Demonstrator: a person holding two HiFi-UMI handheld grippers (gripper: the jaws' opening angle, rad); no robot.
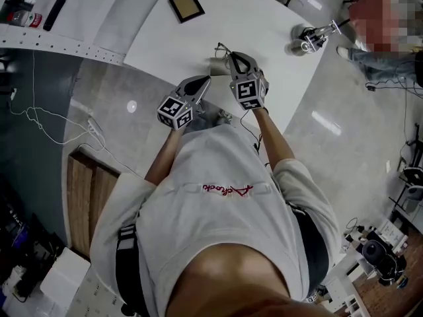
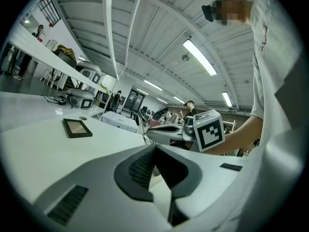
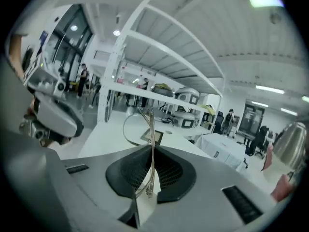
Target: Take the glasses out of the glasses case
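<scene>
My right gripper (image 1: pixel 232 59) is shut on thin wire-framed glasses (image 1: pixel 222 47), lifted above the white table (image 1: pixel 264 12). In the right gripper view a temple of the glasses (image 3: pixel 151 149) runs upright between the dark pads (image 3: pixel 171 170), and a lens rim curves out past the tips. A pale case-like object (image 1: pixel 215 65) lies on the table just below the glasses, near the tip of my left gripper (image 1: pixel 203 80). The left gripper's fingers meet at their tips (image 2: pixel 154 147) with nothing seen between them. From the left gripper view the right gripper (image 2: pixel 169 133) hangs ahead at the right.
A small dark picture frame (image 1: pixel 186 5) lies farther back on the table. A metal object (image 1: pixel 306 37) stands near the table's right edge. A dark remote-like bar (image 1: pixel 53 13) rests on the shelf at the far left. A cable (image 1: pixel 46 121) trails across the floor at the left.
</scene>
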